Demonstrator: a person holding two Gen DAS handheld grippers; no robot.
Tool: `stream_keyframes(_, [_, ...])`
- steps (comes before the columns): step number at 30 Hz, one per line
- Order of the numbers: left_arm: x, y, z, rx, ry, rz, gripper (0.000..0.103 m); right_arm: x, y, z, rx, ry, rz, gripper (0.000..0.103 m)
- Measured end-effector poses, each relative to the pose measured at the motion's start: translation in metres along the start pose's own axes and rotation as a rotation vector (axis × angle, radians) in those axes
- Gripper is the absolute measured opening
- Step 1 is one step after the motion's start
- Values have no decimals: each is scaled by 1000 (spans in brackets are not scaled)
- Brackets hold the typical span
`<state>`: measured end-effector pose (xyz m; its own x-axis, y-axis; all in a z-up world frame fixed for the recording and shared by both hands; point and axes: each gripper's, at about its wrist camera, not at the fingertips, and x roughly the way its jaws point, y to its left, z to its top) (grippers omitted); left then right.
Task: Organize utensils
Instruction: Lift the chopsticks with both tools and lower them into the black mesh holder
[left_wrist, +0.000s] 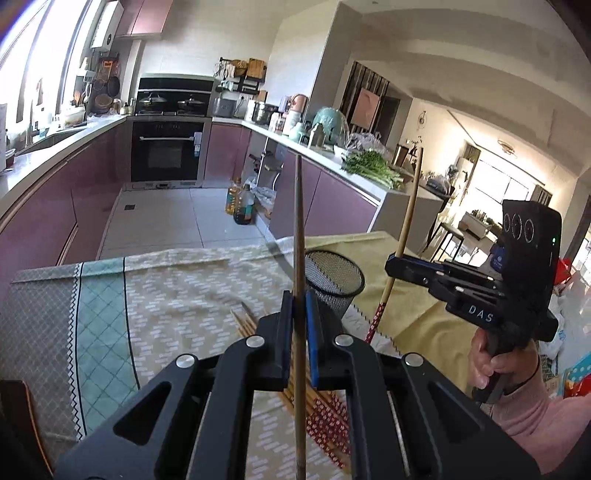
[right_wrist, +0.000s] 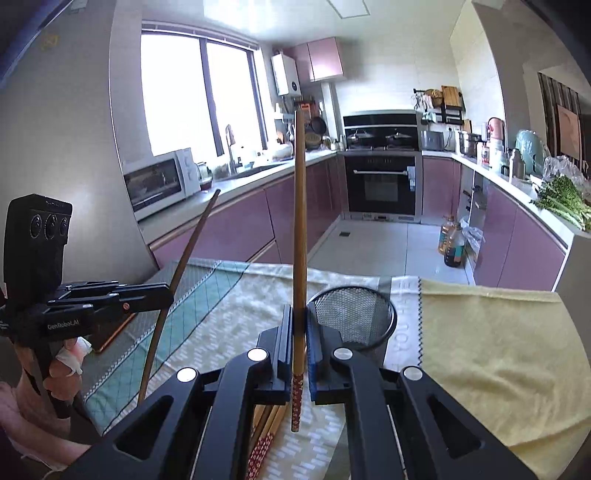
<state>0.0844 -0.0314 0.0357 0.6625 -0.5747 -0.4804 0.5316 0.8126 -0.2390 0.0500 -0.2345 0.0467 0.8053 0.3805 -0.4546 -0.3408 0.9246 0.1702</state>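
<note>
Now each of two grippers, left gripper (left_wrist: 298, 295) and right gripper (right_wrist: 299, 310), has jaws clamping one chopstick (left_wrist: 300, 221) beside one mesh cup (left_wrist: 334, 277).

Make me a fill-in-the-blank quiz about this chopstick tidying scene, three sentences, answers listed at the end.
1. Each hand-held gripper, left and right, is shut on one ____.
2. The black holder on the table is made of ____.
3. More chopsticks lie on the ____ under the left hand-held gripper.

Answers: chopstick; mesh; cloth
</note>
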Motion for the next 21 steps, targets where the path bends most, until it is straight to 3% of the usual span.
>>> stream_keyframes(13, [53, -31, 78, -31, -213, -42, 8, 1, -19, 47, -3, -111, -18, 6])
stream_keyframes(21, [101, -44, 98, -28, -277, 16, 8, 30, -36, 51, 6, -99, -63, 5])
